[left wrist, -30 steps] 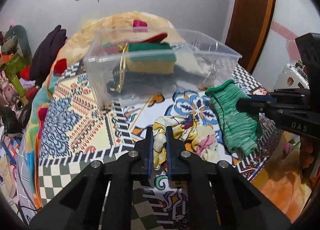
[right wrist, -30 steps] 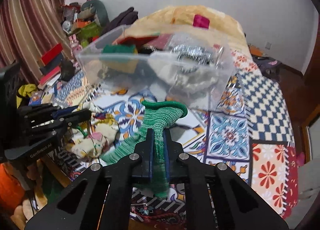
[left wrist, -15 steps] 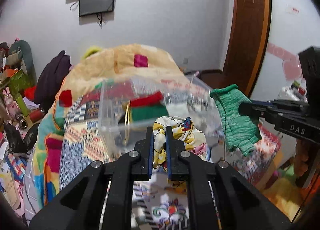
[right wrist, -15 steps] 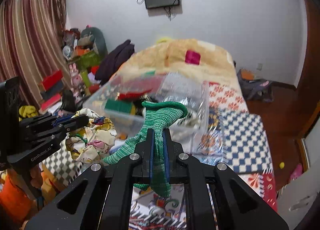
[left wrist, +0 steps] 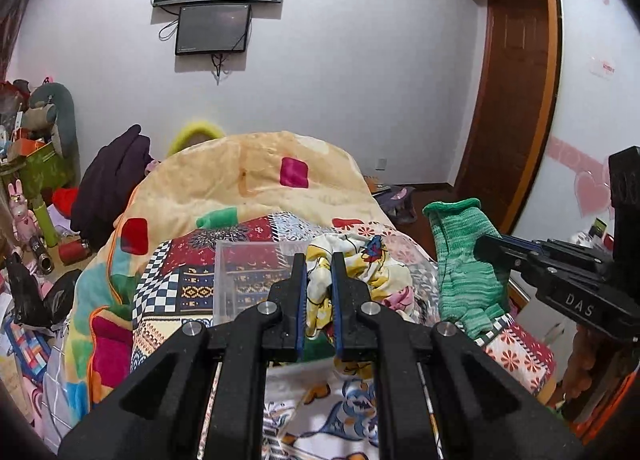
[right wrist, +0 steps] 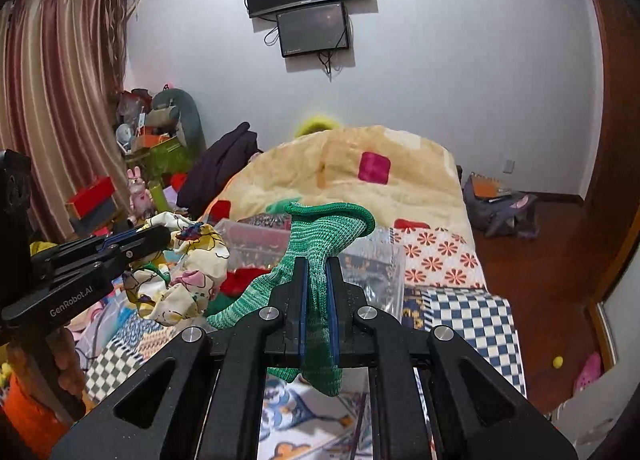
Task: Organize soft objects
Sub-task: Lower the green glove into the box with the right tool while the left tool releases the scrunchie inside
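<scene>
Two soft items are now airborne together: the left gripper is pinching the yellow floral-print cloth, and the right gripper is pinching the green knitted glove. Compared with one second ago, both items have been raised clear of the patchwork bed cover; then the cloth and the glove trailed onto the bed in front of the clear plastic storage box, and both cameras looked down on that box. The cameras now look level across the room, and the box sits low in both views, partly hidden behind the hanging fabric. In the right wrist view the cloth hangs beside the glove, apart from it, with the box behind and below both. Judged from this, the lift step is complete and the carry toward the box is in progress; release has not occurred. The glove's lower end droops below the right gripper fingers, so it will probably need enough height to pass the box rim without snagging.
</scene>
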### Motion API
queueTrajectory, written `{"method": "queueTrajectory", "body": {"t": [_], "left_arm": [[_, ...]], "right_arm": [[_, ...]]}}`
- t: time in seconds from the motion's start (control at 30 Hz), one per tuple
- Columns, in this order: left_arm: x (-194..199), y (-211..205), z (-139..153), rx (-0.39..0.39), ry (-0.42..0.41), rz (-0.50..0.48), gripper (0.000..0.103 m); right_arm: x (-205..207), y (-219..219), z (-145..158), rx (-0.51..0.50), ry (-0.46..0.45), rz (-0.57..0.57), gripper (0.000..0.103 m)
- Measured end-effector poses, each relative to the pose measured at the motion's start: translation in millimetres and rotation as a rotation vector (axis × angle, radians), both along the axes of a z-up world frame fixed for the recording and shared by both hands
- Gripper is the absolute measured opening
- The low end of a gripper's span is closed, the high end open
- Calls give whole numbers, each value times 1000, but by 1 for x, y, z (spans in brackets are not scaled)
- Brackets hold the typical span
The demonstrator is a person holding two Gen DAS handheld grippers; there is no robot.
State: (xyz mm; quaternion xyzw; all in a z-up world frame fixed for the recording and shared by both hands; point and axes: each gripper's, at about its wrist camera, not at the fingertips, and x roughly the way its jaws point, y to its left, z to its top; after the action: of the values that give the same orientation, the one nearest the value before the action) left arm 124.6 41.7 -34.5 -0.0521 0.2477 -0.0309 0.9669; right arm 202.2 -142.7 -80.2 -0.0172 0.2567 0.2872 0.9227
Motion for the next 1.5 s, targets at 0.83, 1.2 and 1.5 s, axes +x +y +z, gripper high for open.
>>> {"method": "queueTrajectory", "body": {"t": [0.83,1.2,1.5], "left_arm": [[70,-9,-70,56,205,19,22],[38,1,-48,13,127,26,61],[-14,-10,-1,21,-31,8,61]], "right_arm": [[51,32,-62,-168,153,-36,9],[38,18,-43,-129,111,-33,42],[-9,-5,8,-30,-17,-5,42]]}}
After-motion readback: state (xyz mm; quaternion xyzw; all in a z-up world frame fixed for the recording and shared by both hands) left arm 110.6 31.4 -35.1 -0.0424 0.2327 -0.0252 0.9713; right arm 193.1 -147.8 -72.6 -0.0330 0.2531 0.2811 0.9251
